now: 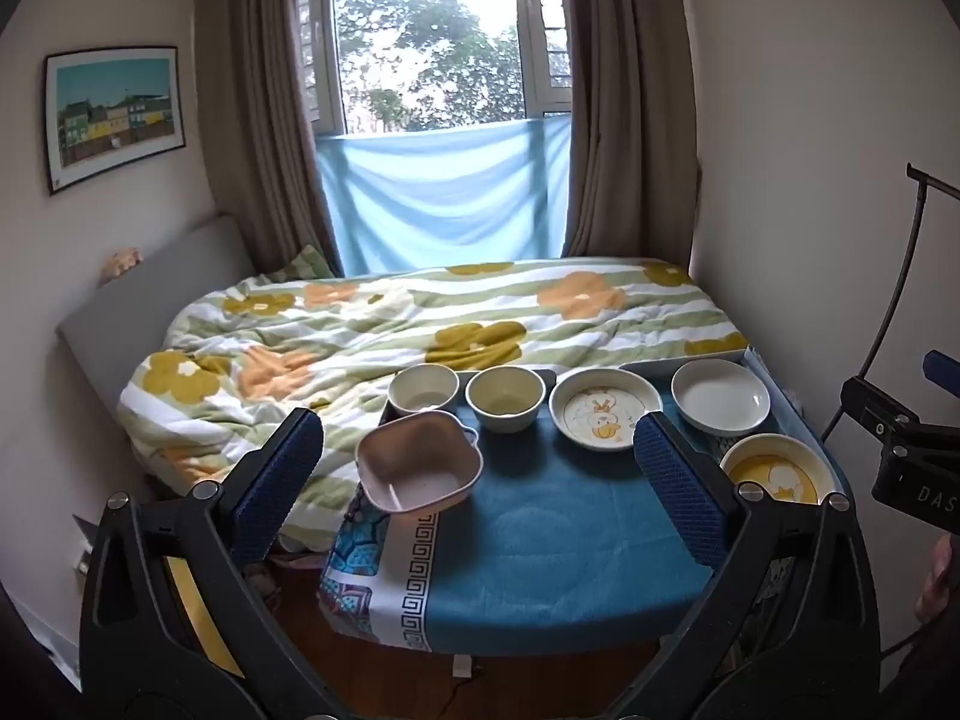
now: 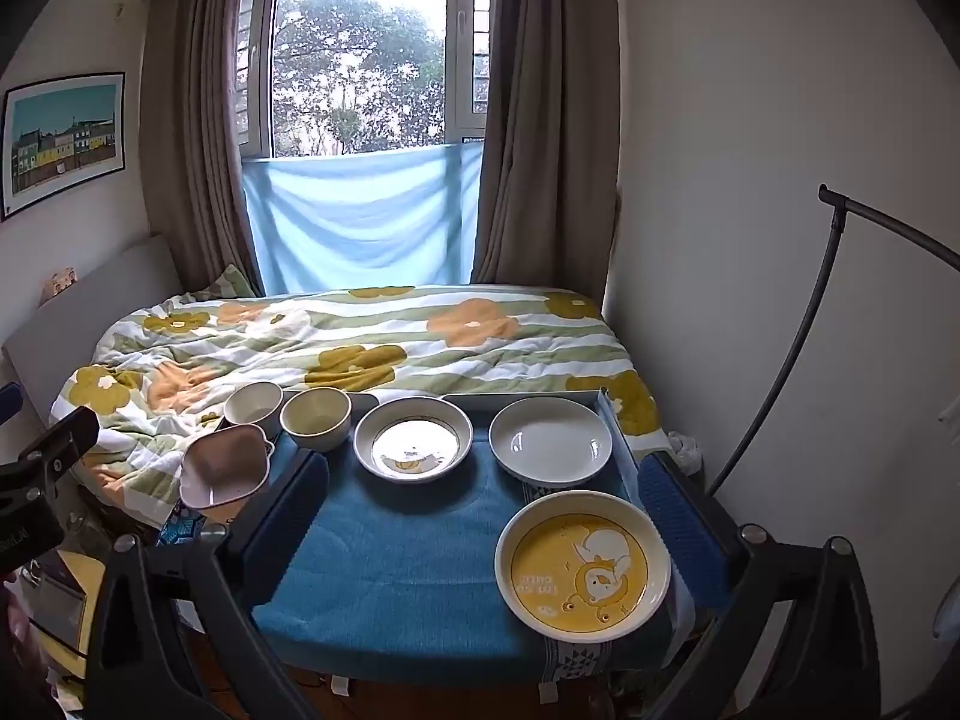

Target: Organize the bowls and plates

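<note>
A: Where's the crockery?

B: Spread on the blue-clothed surface (image 2: pixel 390 570): a pink bowl (image 1: pixel 418 461) at the near left edge, two cream bowls (image 1: pixel 423 387) (image 1: pixel 505 398) far left, a duck plate (image 1: pixel 605 408) in the middle, a white plate (image 1: pixel 720 397) far right, a yellow plate (image 2: pixel 582 565) near right.

A: The tongs?

B: Left tongs (image 1: pixel 480 480) and right tongs (image 2: pixel 480 516) both gape wide, holding nothing, above the near edge.

A: Risks?

B: The pink bowl overhangs the corner; I'd judge a nudge could tip it off. The yellow plate also sits close to the edge.

A: Anything unclear?

B: A tray (image 2: pixel 522 397) behind the white plate is mostly hidden, and the floor beneath is cut off.
</note>
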Available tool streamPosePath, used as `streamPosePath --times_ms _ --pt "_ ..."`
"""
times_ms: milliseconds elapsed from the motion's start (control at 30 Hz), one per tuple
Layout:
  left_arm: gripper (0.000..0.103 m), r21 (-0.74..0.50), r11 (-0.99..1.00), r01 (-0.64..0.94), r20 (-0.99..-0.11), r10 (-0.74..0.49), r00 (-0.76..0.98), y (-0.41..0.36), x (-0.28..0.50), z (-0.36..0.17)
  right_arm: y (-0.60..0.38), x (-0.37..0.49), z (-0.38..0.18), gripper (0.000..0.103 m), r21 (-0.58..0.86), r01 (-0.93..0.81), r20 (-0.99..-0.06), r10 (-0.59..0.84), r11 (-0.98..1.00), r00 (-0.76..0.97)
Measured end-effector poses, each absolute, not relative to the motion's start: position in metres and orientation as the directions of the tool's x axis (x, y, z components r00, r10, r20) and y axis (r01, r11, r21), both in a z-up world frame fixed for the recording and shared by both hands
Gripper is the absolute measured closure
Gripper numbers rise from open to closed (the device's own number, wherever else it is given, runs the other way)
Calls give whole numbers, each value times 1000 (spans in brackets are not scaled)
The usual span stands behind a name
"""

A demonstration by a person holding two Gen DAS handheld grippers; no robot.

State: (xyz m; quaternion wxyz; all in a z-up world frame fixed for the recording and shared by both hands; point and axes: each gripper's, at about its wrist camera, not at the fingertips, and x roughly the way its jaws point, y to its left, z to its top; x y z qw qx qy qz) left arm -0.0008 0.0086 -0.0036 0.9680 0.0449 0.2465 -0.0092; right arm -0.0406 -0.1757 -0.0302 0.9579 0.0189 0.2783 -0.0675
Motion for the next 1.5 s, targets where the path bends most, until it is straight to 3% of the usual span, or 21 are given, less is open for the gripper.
streamPosePath --times_ms 1500 --pt "0 89 996 32 -475 14 880 11 3 -10 -166 -38 -28 0 -5 142 -543 -122 990 831"
